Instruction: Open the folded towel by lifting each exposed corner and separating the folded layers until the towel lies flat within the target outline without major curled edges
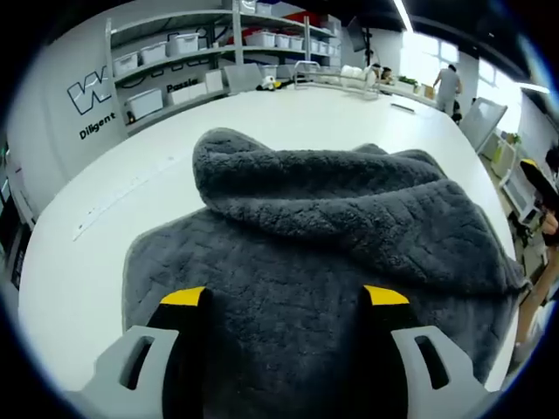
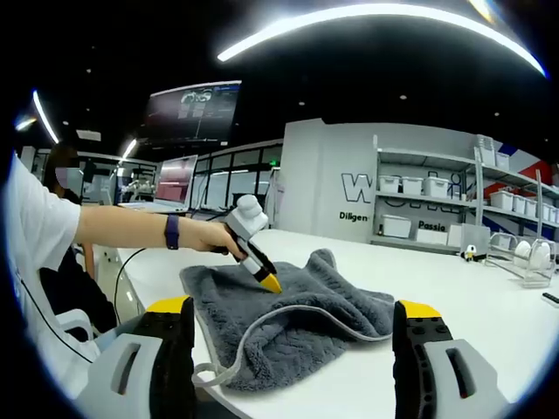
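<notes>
On the white counter [image 1: 79, 262], left claw [image 1: 284, 301] and right claw [image 2: 293, 319] both gape, released, over the folded grey towel [image 1: 332, 244]; pinch only its top layer's corner, lifting slowly.

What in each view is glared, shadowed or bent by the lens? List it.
Left gripper view: window glare top right; the white table's edge bows; the dark grey plush towel stays evenly lit and sharp. Right gripper view: ceiling light strips blow out and curve; dark ceiling.
</notes>
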